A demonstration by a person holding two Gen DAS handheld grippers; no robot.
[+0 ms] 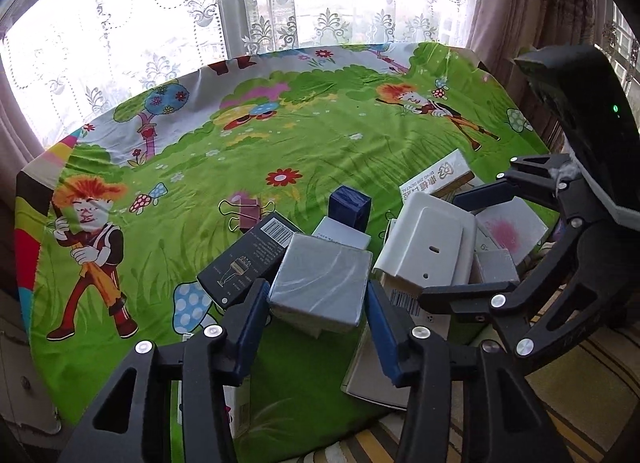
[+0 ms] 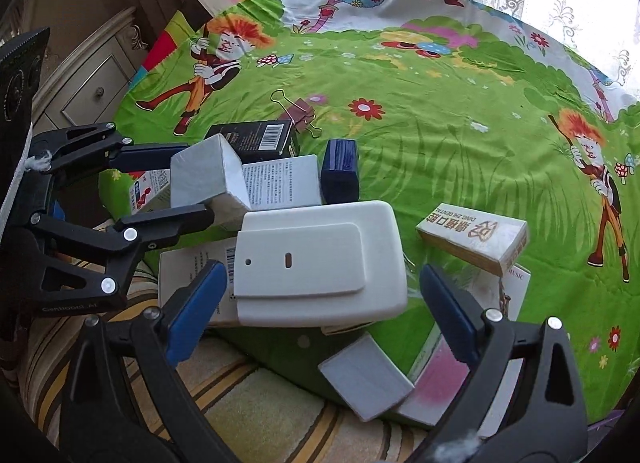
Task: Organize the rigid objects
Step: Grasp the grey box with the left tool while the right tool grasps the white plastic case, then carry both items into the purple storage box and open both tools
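Grey, film-wrapped box (image 1: 320, 287) is sitting clenched between the blue pads of the left hand-held gripper (image 1: 318, 303) near the bench's (image 1: 280, 151) front edge, crowded by a black barcode box (image 1: 248, 259), a navy box (image 1: 350, 207) and a white printed box (image 1: 340, 237). Right hand-held gripper (image 2: 320, 303) is hanging released, jaws wide around a white plastic case (image 2: 320, 263) without touching it, a small grey box (image 2: 366, 381) lying just beneath. Behind the pile, a binder clip (image 1: 246, 213) is lying on the green cartoon cloth.

both grippers, left gripper (image 1: 320, 305) and right gripper (image 2: 320, 305), have black skeletal frames with triangular cutouts, silver round screws and blue finger pads (image 1: 252, 319); a green light glows at three o'clock.
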